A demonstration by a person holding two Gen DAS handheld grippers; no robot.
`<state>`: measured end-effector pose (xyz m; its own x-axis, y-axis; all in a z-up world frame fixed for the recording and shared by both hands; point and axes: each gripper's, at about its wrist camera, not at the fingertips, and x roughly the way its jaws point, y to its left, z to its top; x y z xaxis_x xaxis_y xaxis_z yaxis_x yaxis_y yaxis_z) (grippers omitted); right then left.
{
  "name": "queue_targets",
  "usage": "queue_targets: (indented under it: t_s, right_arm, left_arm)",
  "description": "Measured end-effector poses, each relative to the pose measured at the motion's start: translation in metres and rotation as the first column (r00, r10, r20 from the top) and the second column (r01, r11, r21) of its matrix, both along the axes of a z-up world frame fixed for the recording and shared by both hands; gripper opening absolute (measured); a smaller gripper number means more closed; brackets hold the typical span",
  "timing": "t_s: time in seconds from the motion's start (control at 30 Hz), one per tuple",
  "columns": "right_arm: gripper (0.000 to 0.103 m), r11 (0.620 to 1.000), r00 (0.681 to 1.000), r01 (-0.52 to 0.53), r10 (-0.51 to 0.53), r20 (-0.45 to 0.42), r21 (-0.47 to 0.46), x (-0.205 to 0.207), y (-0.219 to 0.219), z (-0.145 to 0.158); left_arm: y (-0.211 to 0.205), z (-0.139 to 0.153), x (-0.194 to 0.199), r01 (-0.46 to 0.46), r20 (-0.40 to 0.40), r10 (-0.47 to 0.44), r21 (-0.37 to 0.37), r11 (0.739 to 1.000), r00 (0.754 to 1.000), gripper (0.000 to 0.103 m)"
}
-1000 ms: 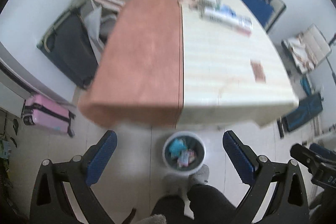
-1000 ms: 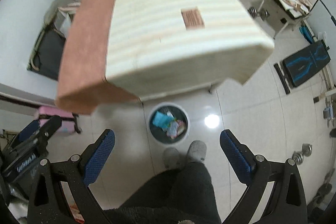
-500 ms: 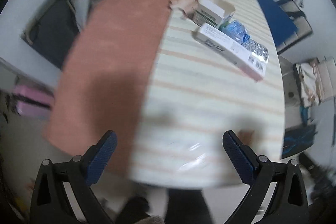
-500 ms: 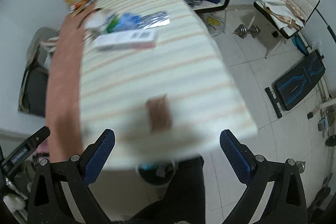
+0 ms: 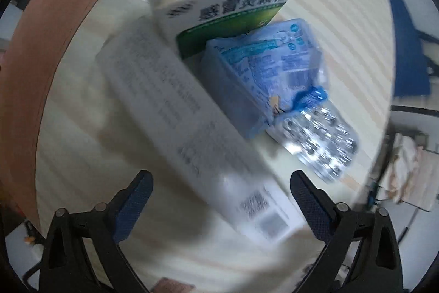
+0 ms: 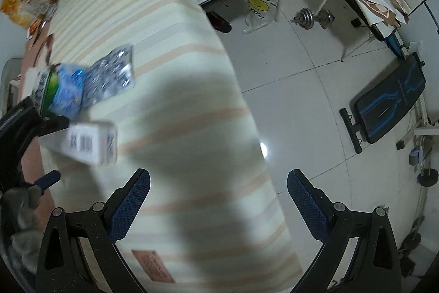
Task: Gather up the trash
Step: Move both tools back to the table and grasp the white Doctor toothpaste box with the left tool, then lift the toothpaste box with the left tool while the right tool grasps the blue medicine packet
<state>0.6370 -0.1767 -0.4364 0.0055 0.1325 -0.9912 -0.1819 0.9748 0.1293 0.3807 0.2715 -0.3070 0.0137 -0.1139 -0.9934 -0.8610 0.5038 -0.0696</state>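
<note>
Trash litters the striped table (image 6: 170, 26): a long white carton (image 5: 192, 128), motion-blurred, lies between the left gripper (image 5: 219, 199) fingers, which have just been narrowing but clasp nothing; blue packet (image 5: 263, 73) and foil blister sheet (image 5: 321, 139) beside; right gripper (image 6: 219, 199) spread, empty

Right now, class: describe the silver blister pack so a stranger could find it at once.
Start at the striped table and its cluster of medicine packaging. The blister pack pokes out from under the blue packet. It alone is shiny foil; its neighbours are printed packaging.
</note>
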Motion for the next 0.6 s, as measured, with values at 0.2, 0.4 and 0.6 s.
queue_targets:
  t_s: [0.2,0.4,0.6]
  right_arm:
    - [0.101,0.995,0.998,-0.042,0.046,-0.048,0.088,0.032,0.02,-0.003]
    - [0.101,0.951,0.975,-0.213,0.222,-0.017,0.224,0.054,0.114,0.004]
    - [0.099,0.907,0.932,-0.355,0.364,0.003,0.229,0.067,0.215,-0.014]
  left_arm:
    - [-0.01,0.004,-0.043,0.172,0.001,-0.172,0.041,0.984,0.985,0.058]
    - [0.015,0.009,-0.121,0.288,-0.067,-0.284,0.073,0.955,0.957,0.047]
    - [0.054,0.013,-0.153,0.214,-0.05,-0.21,0.088,0.973,0.976,0.048]
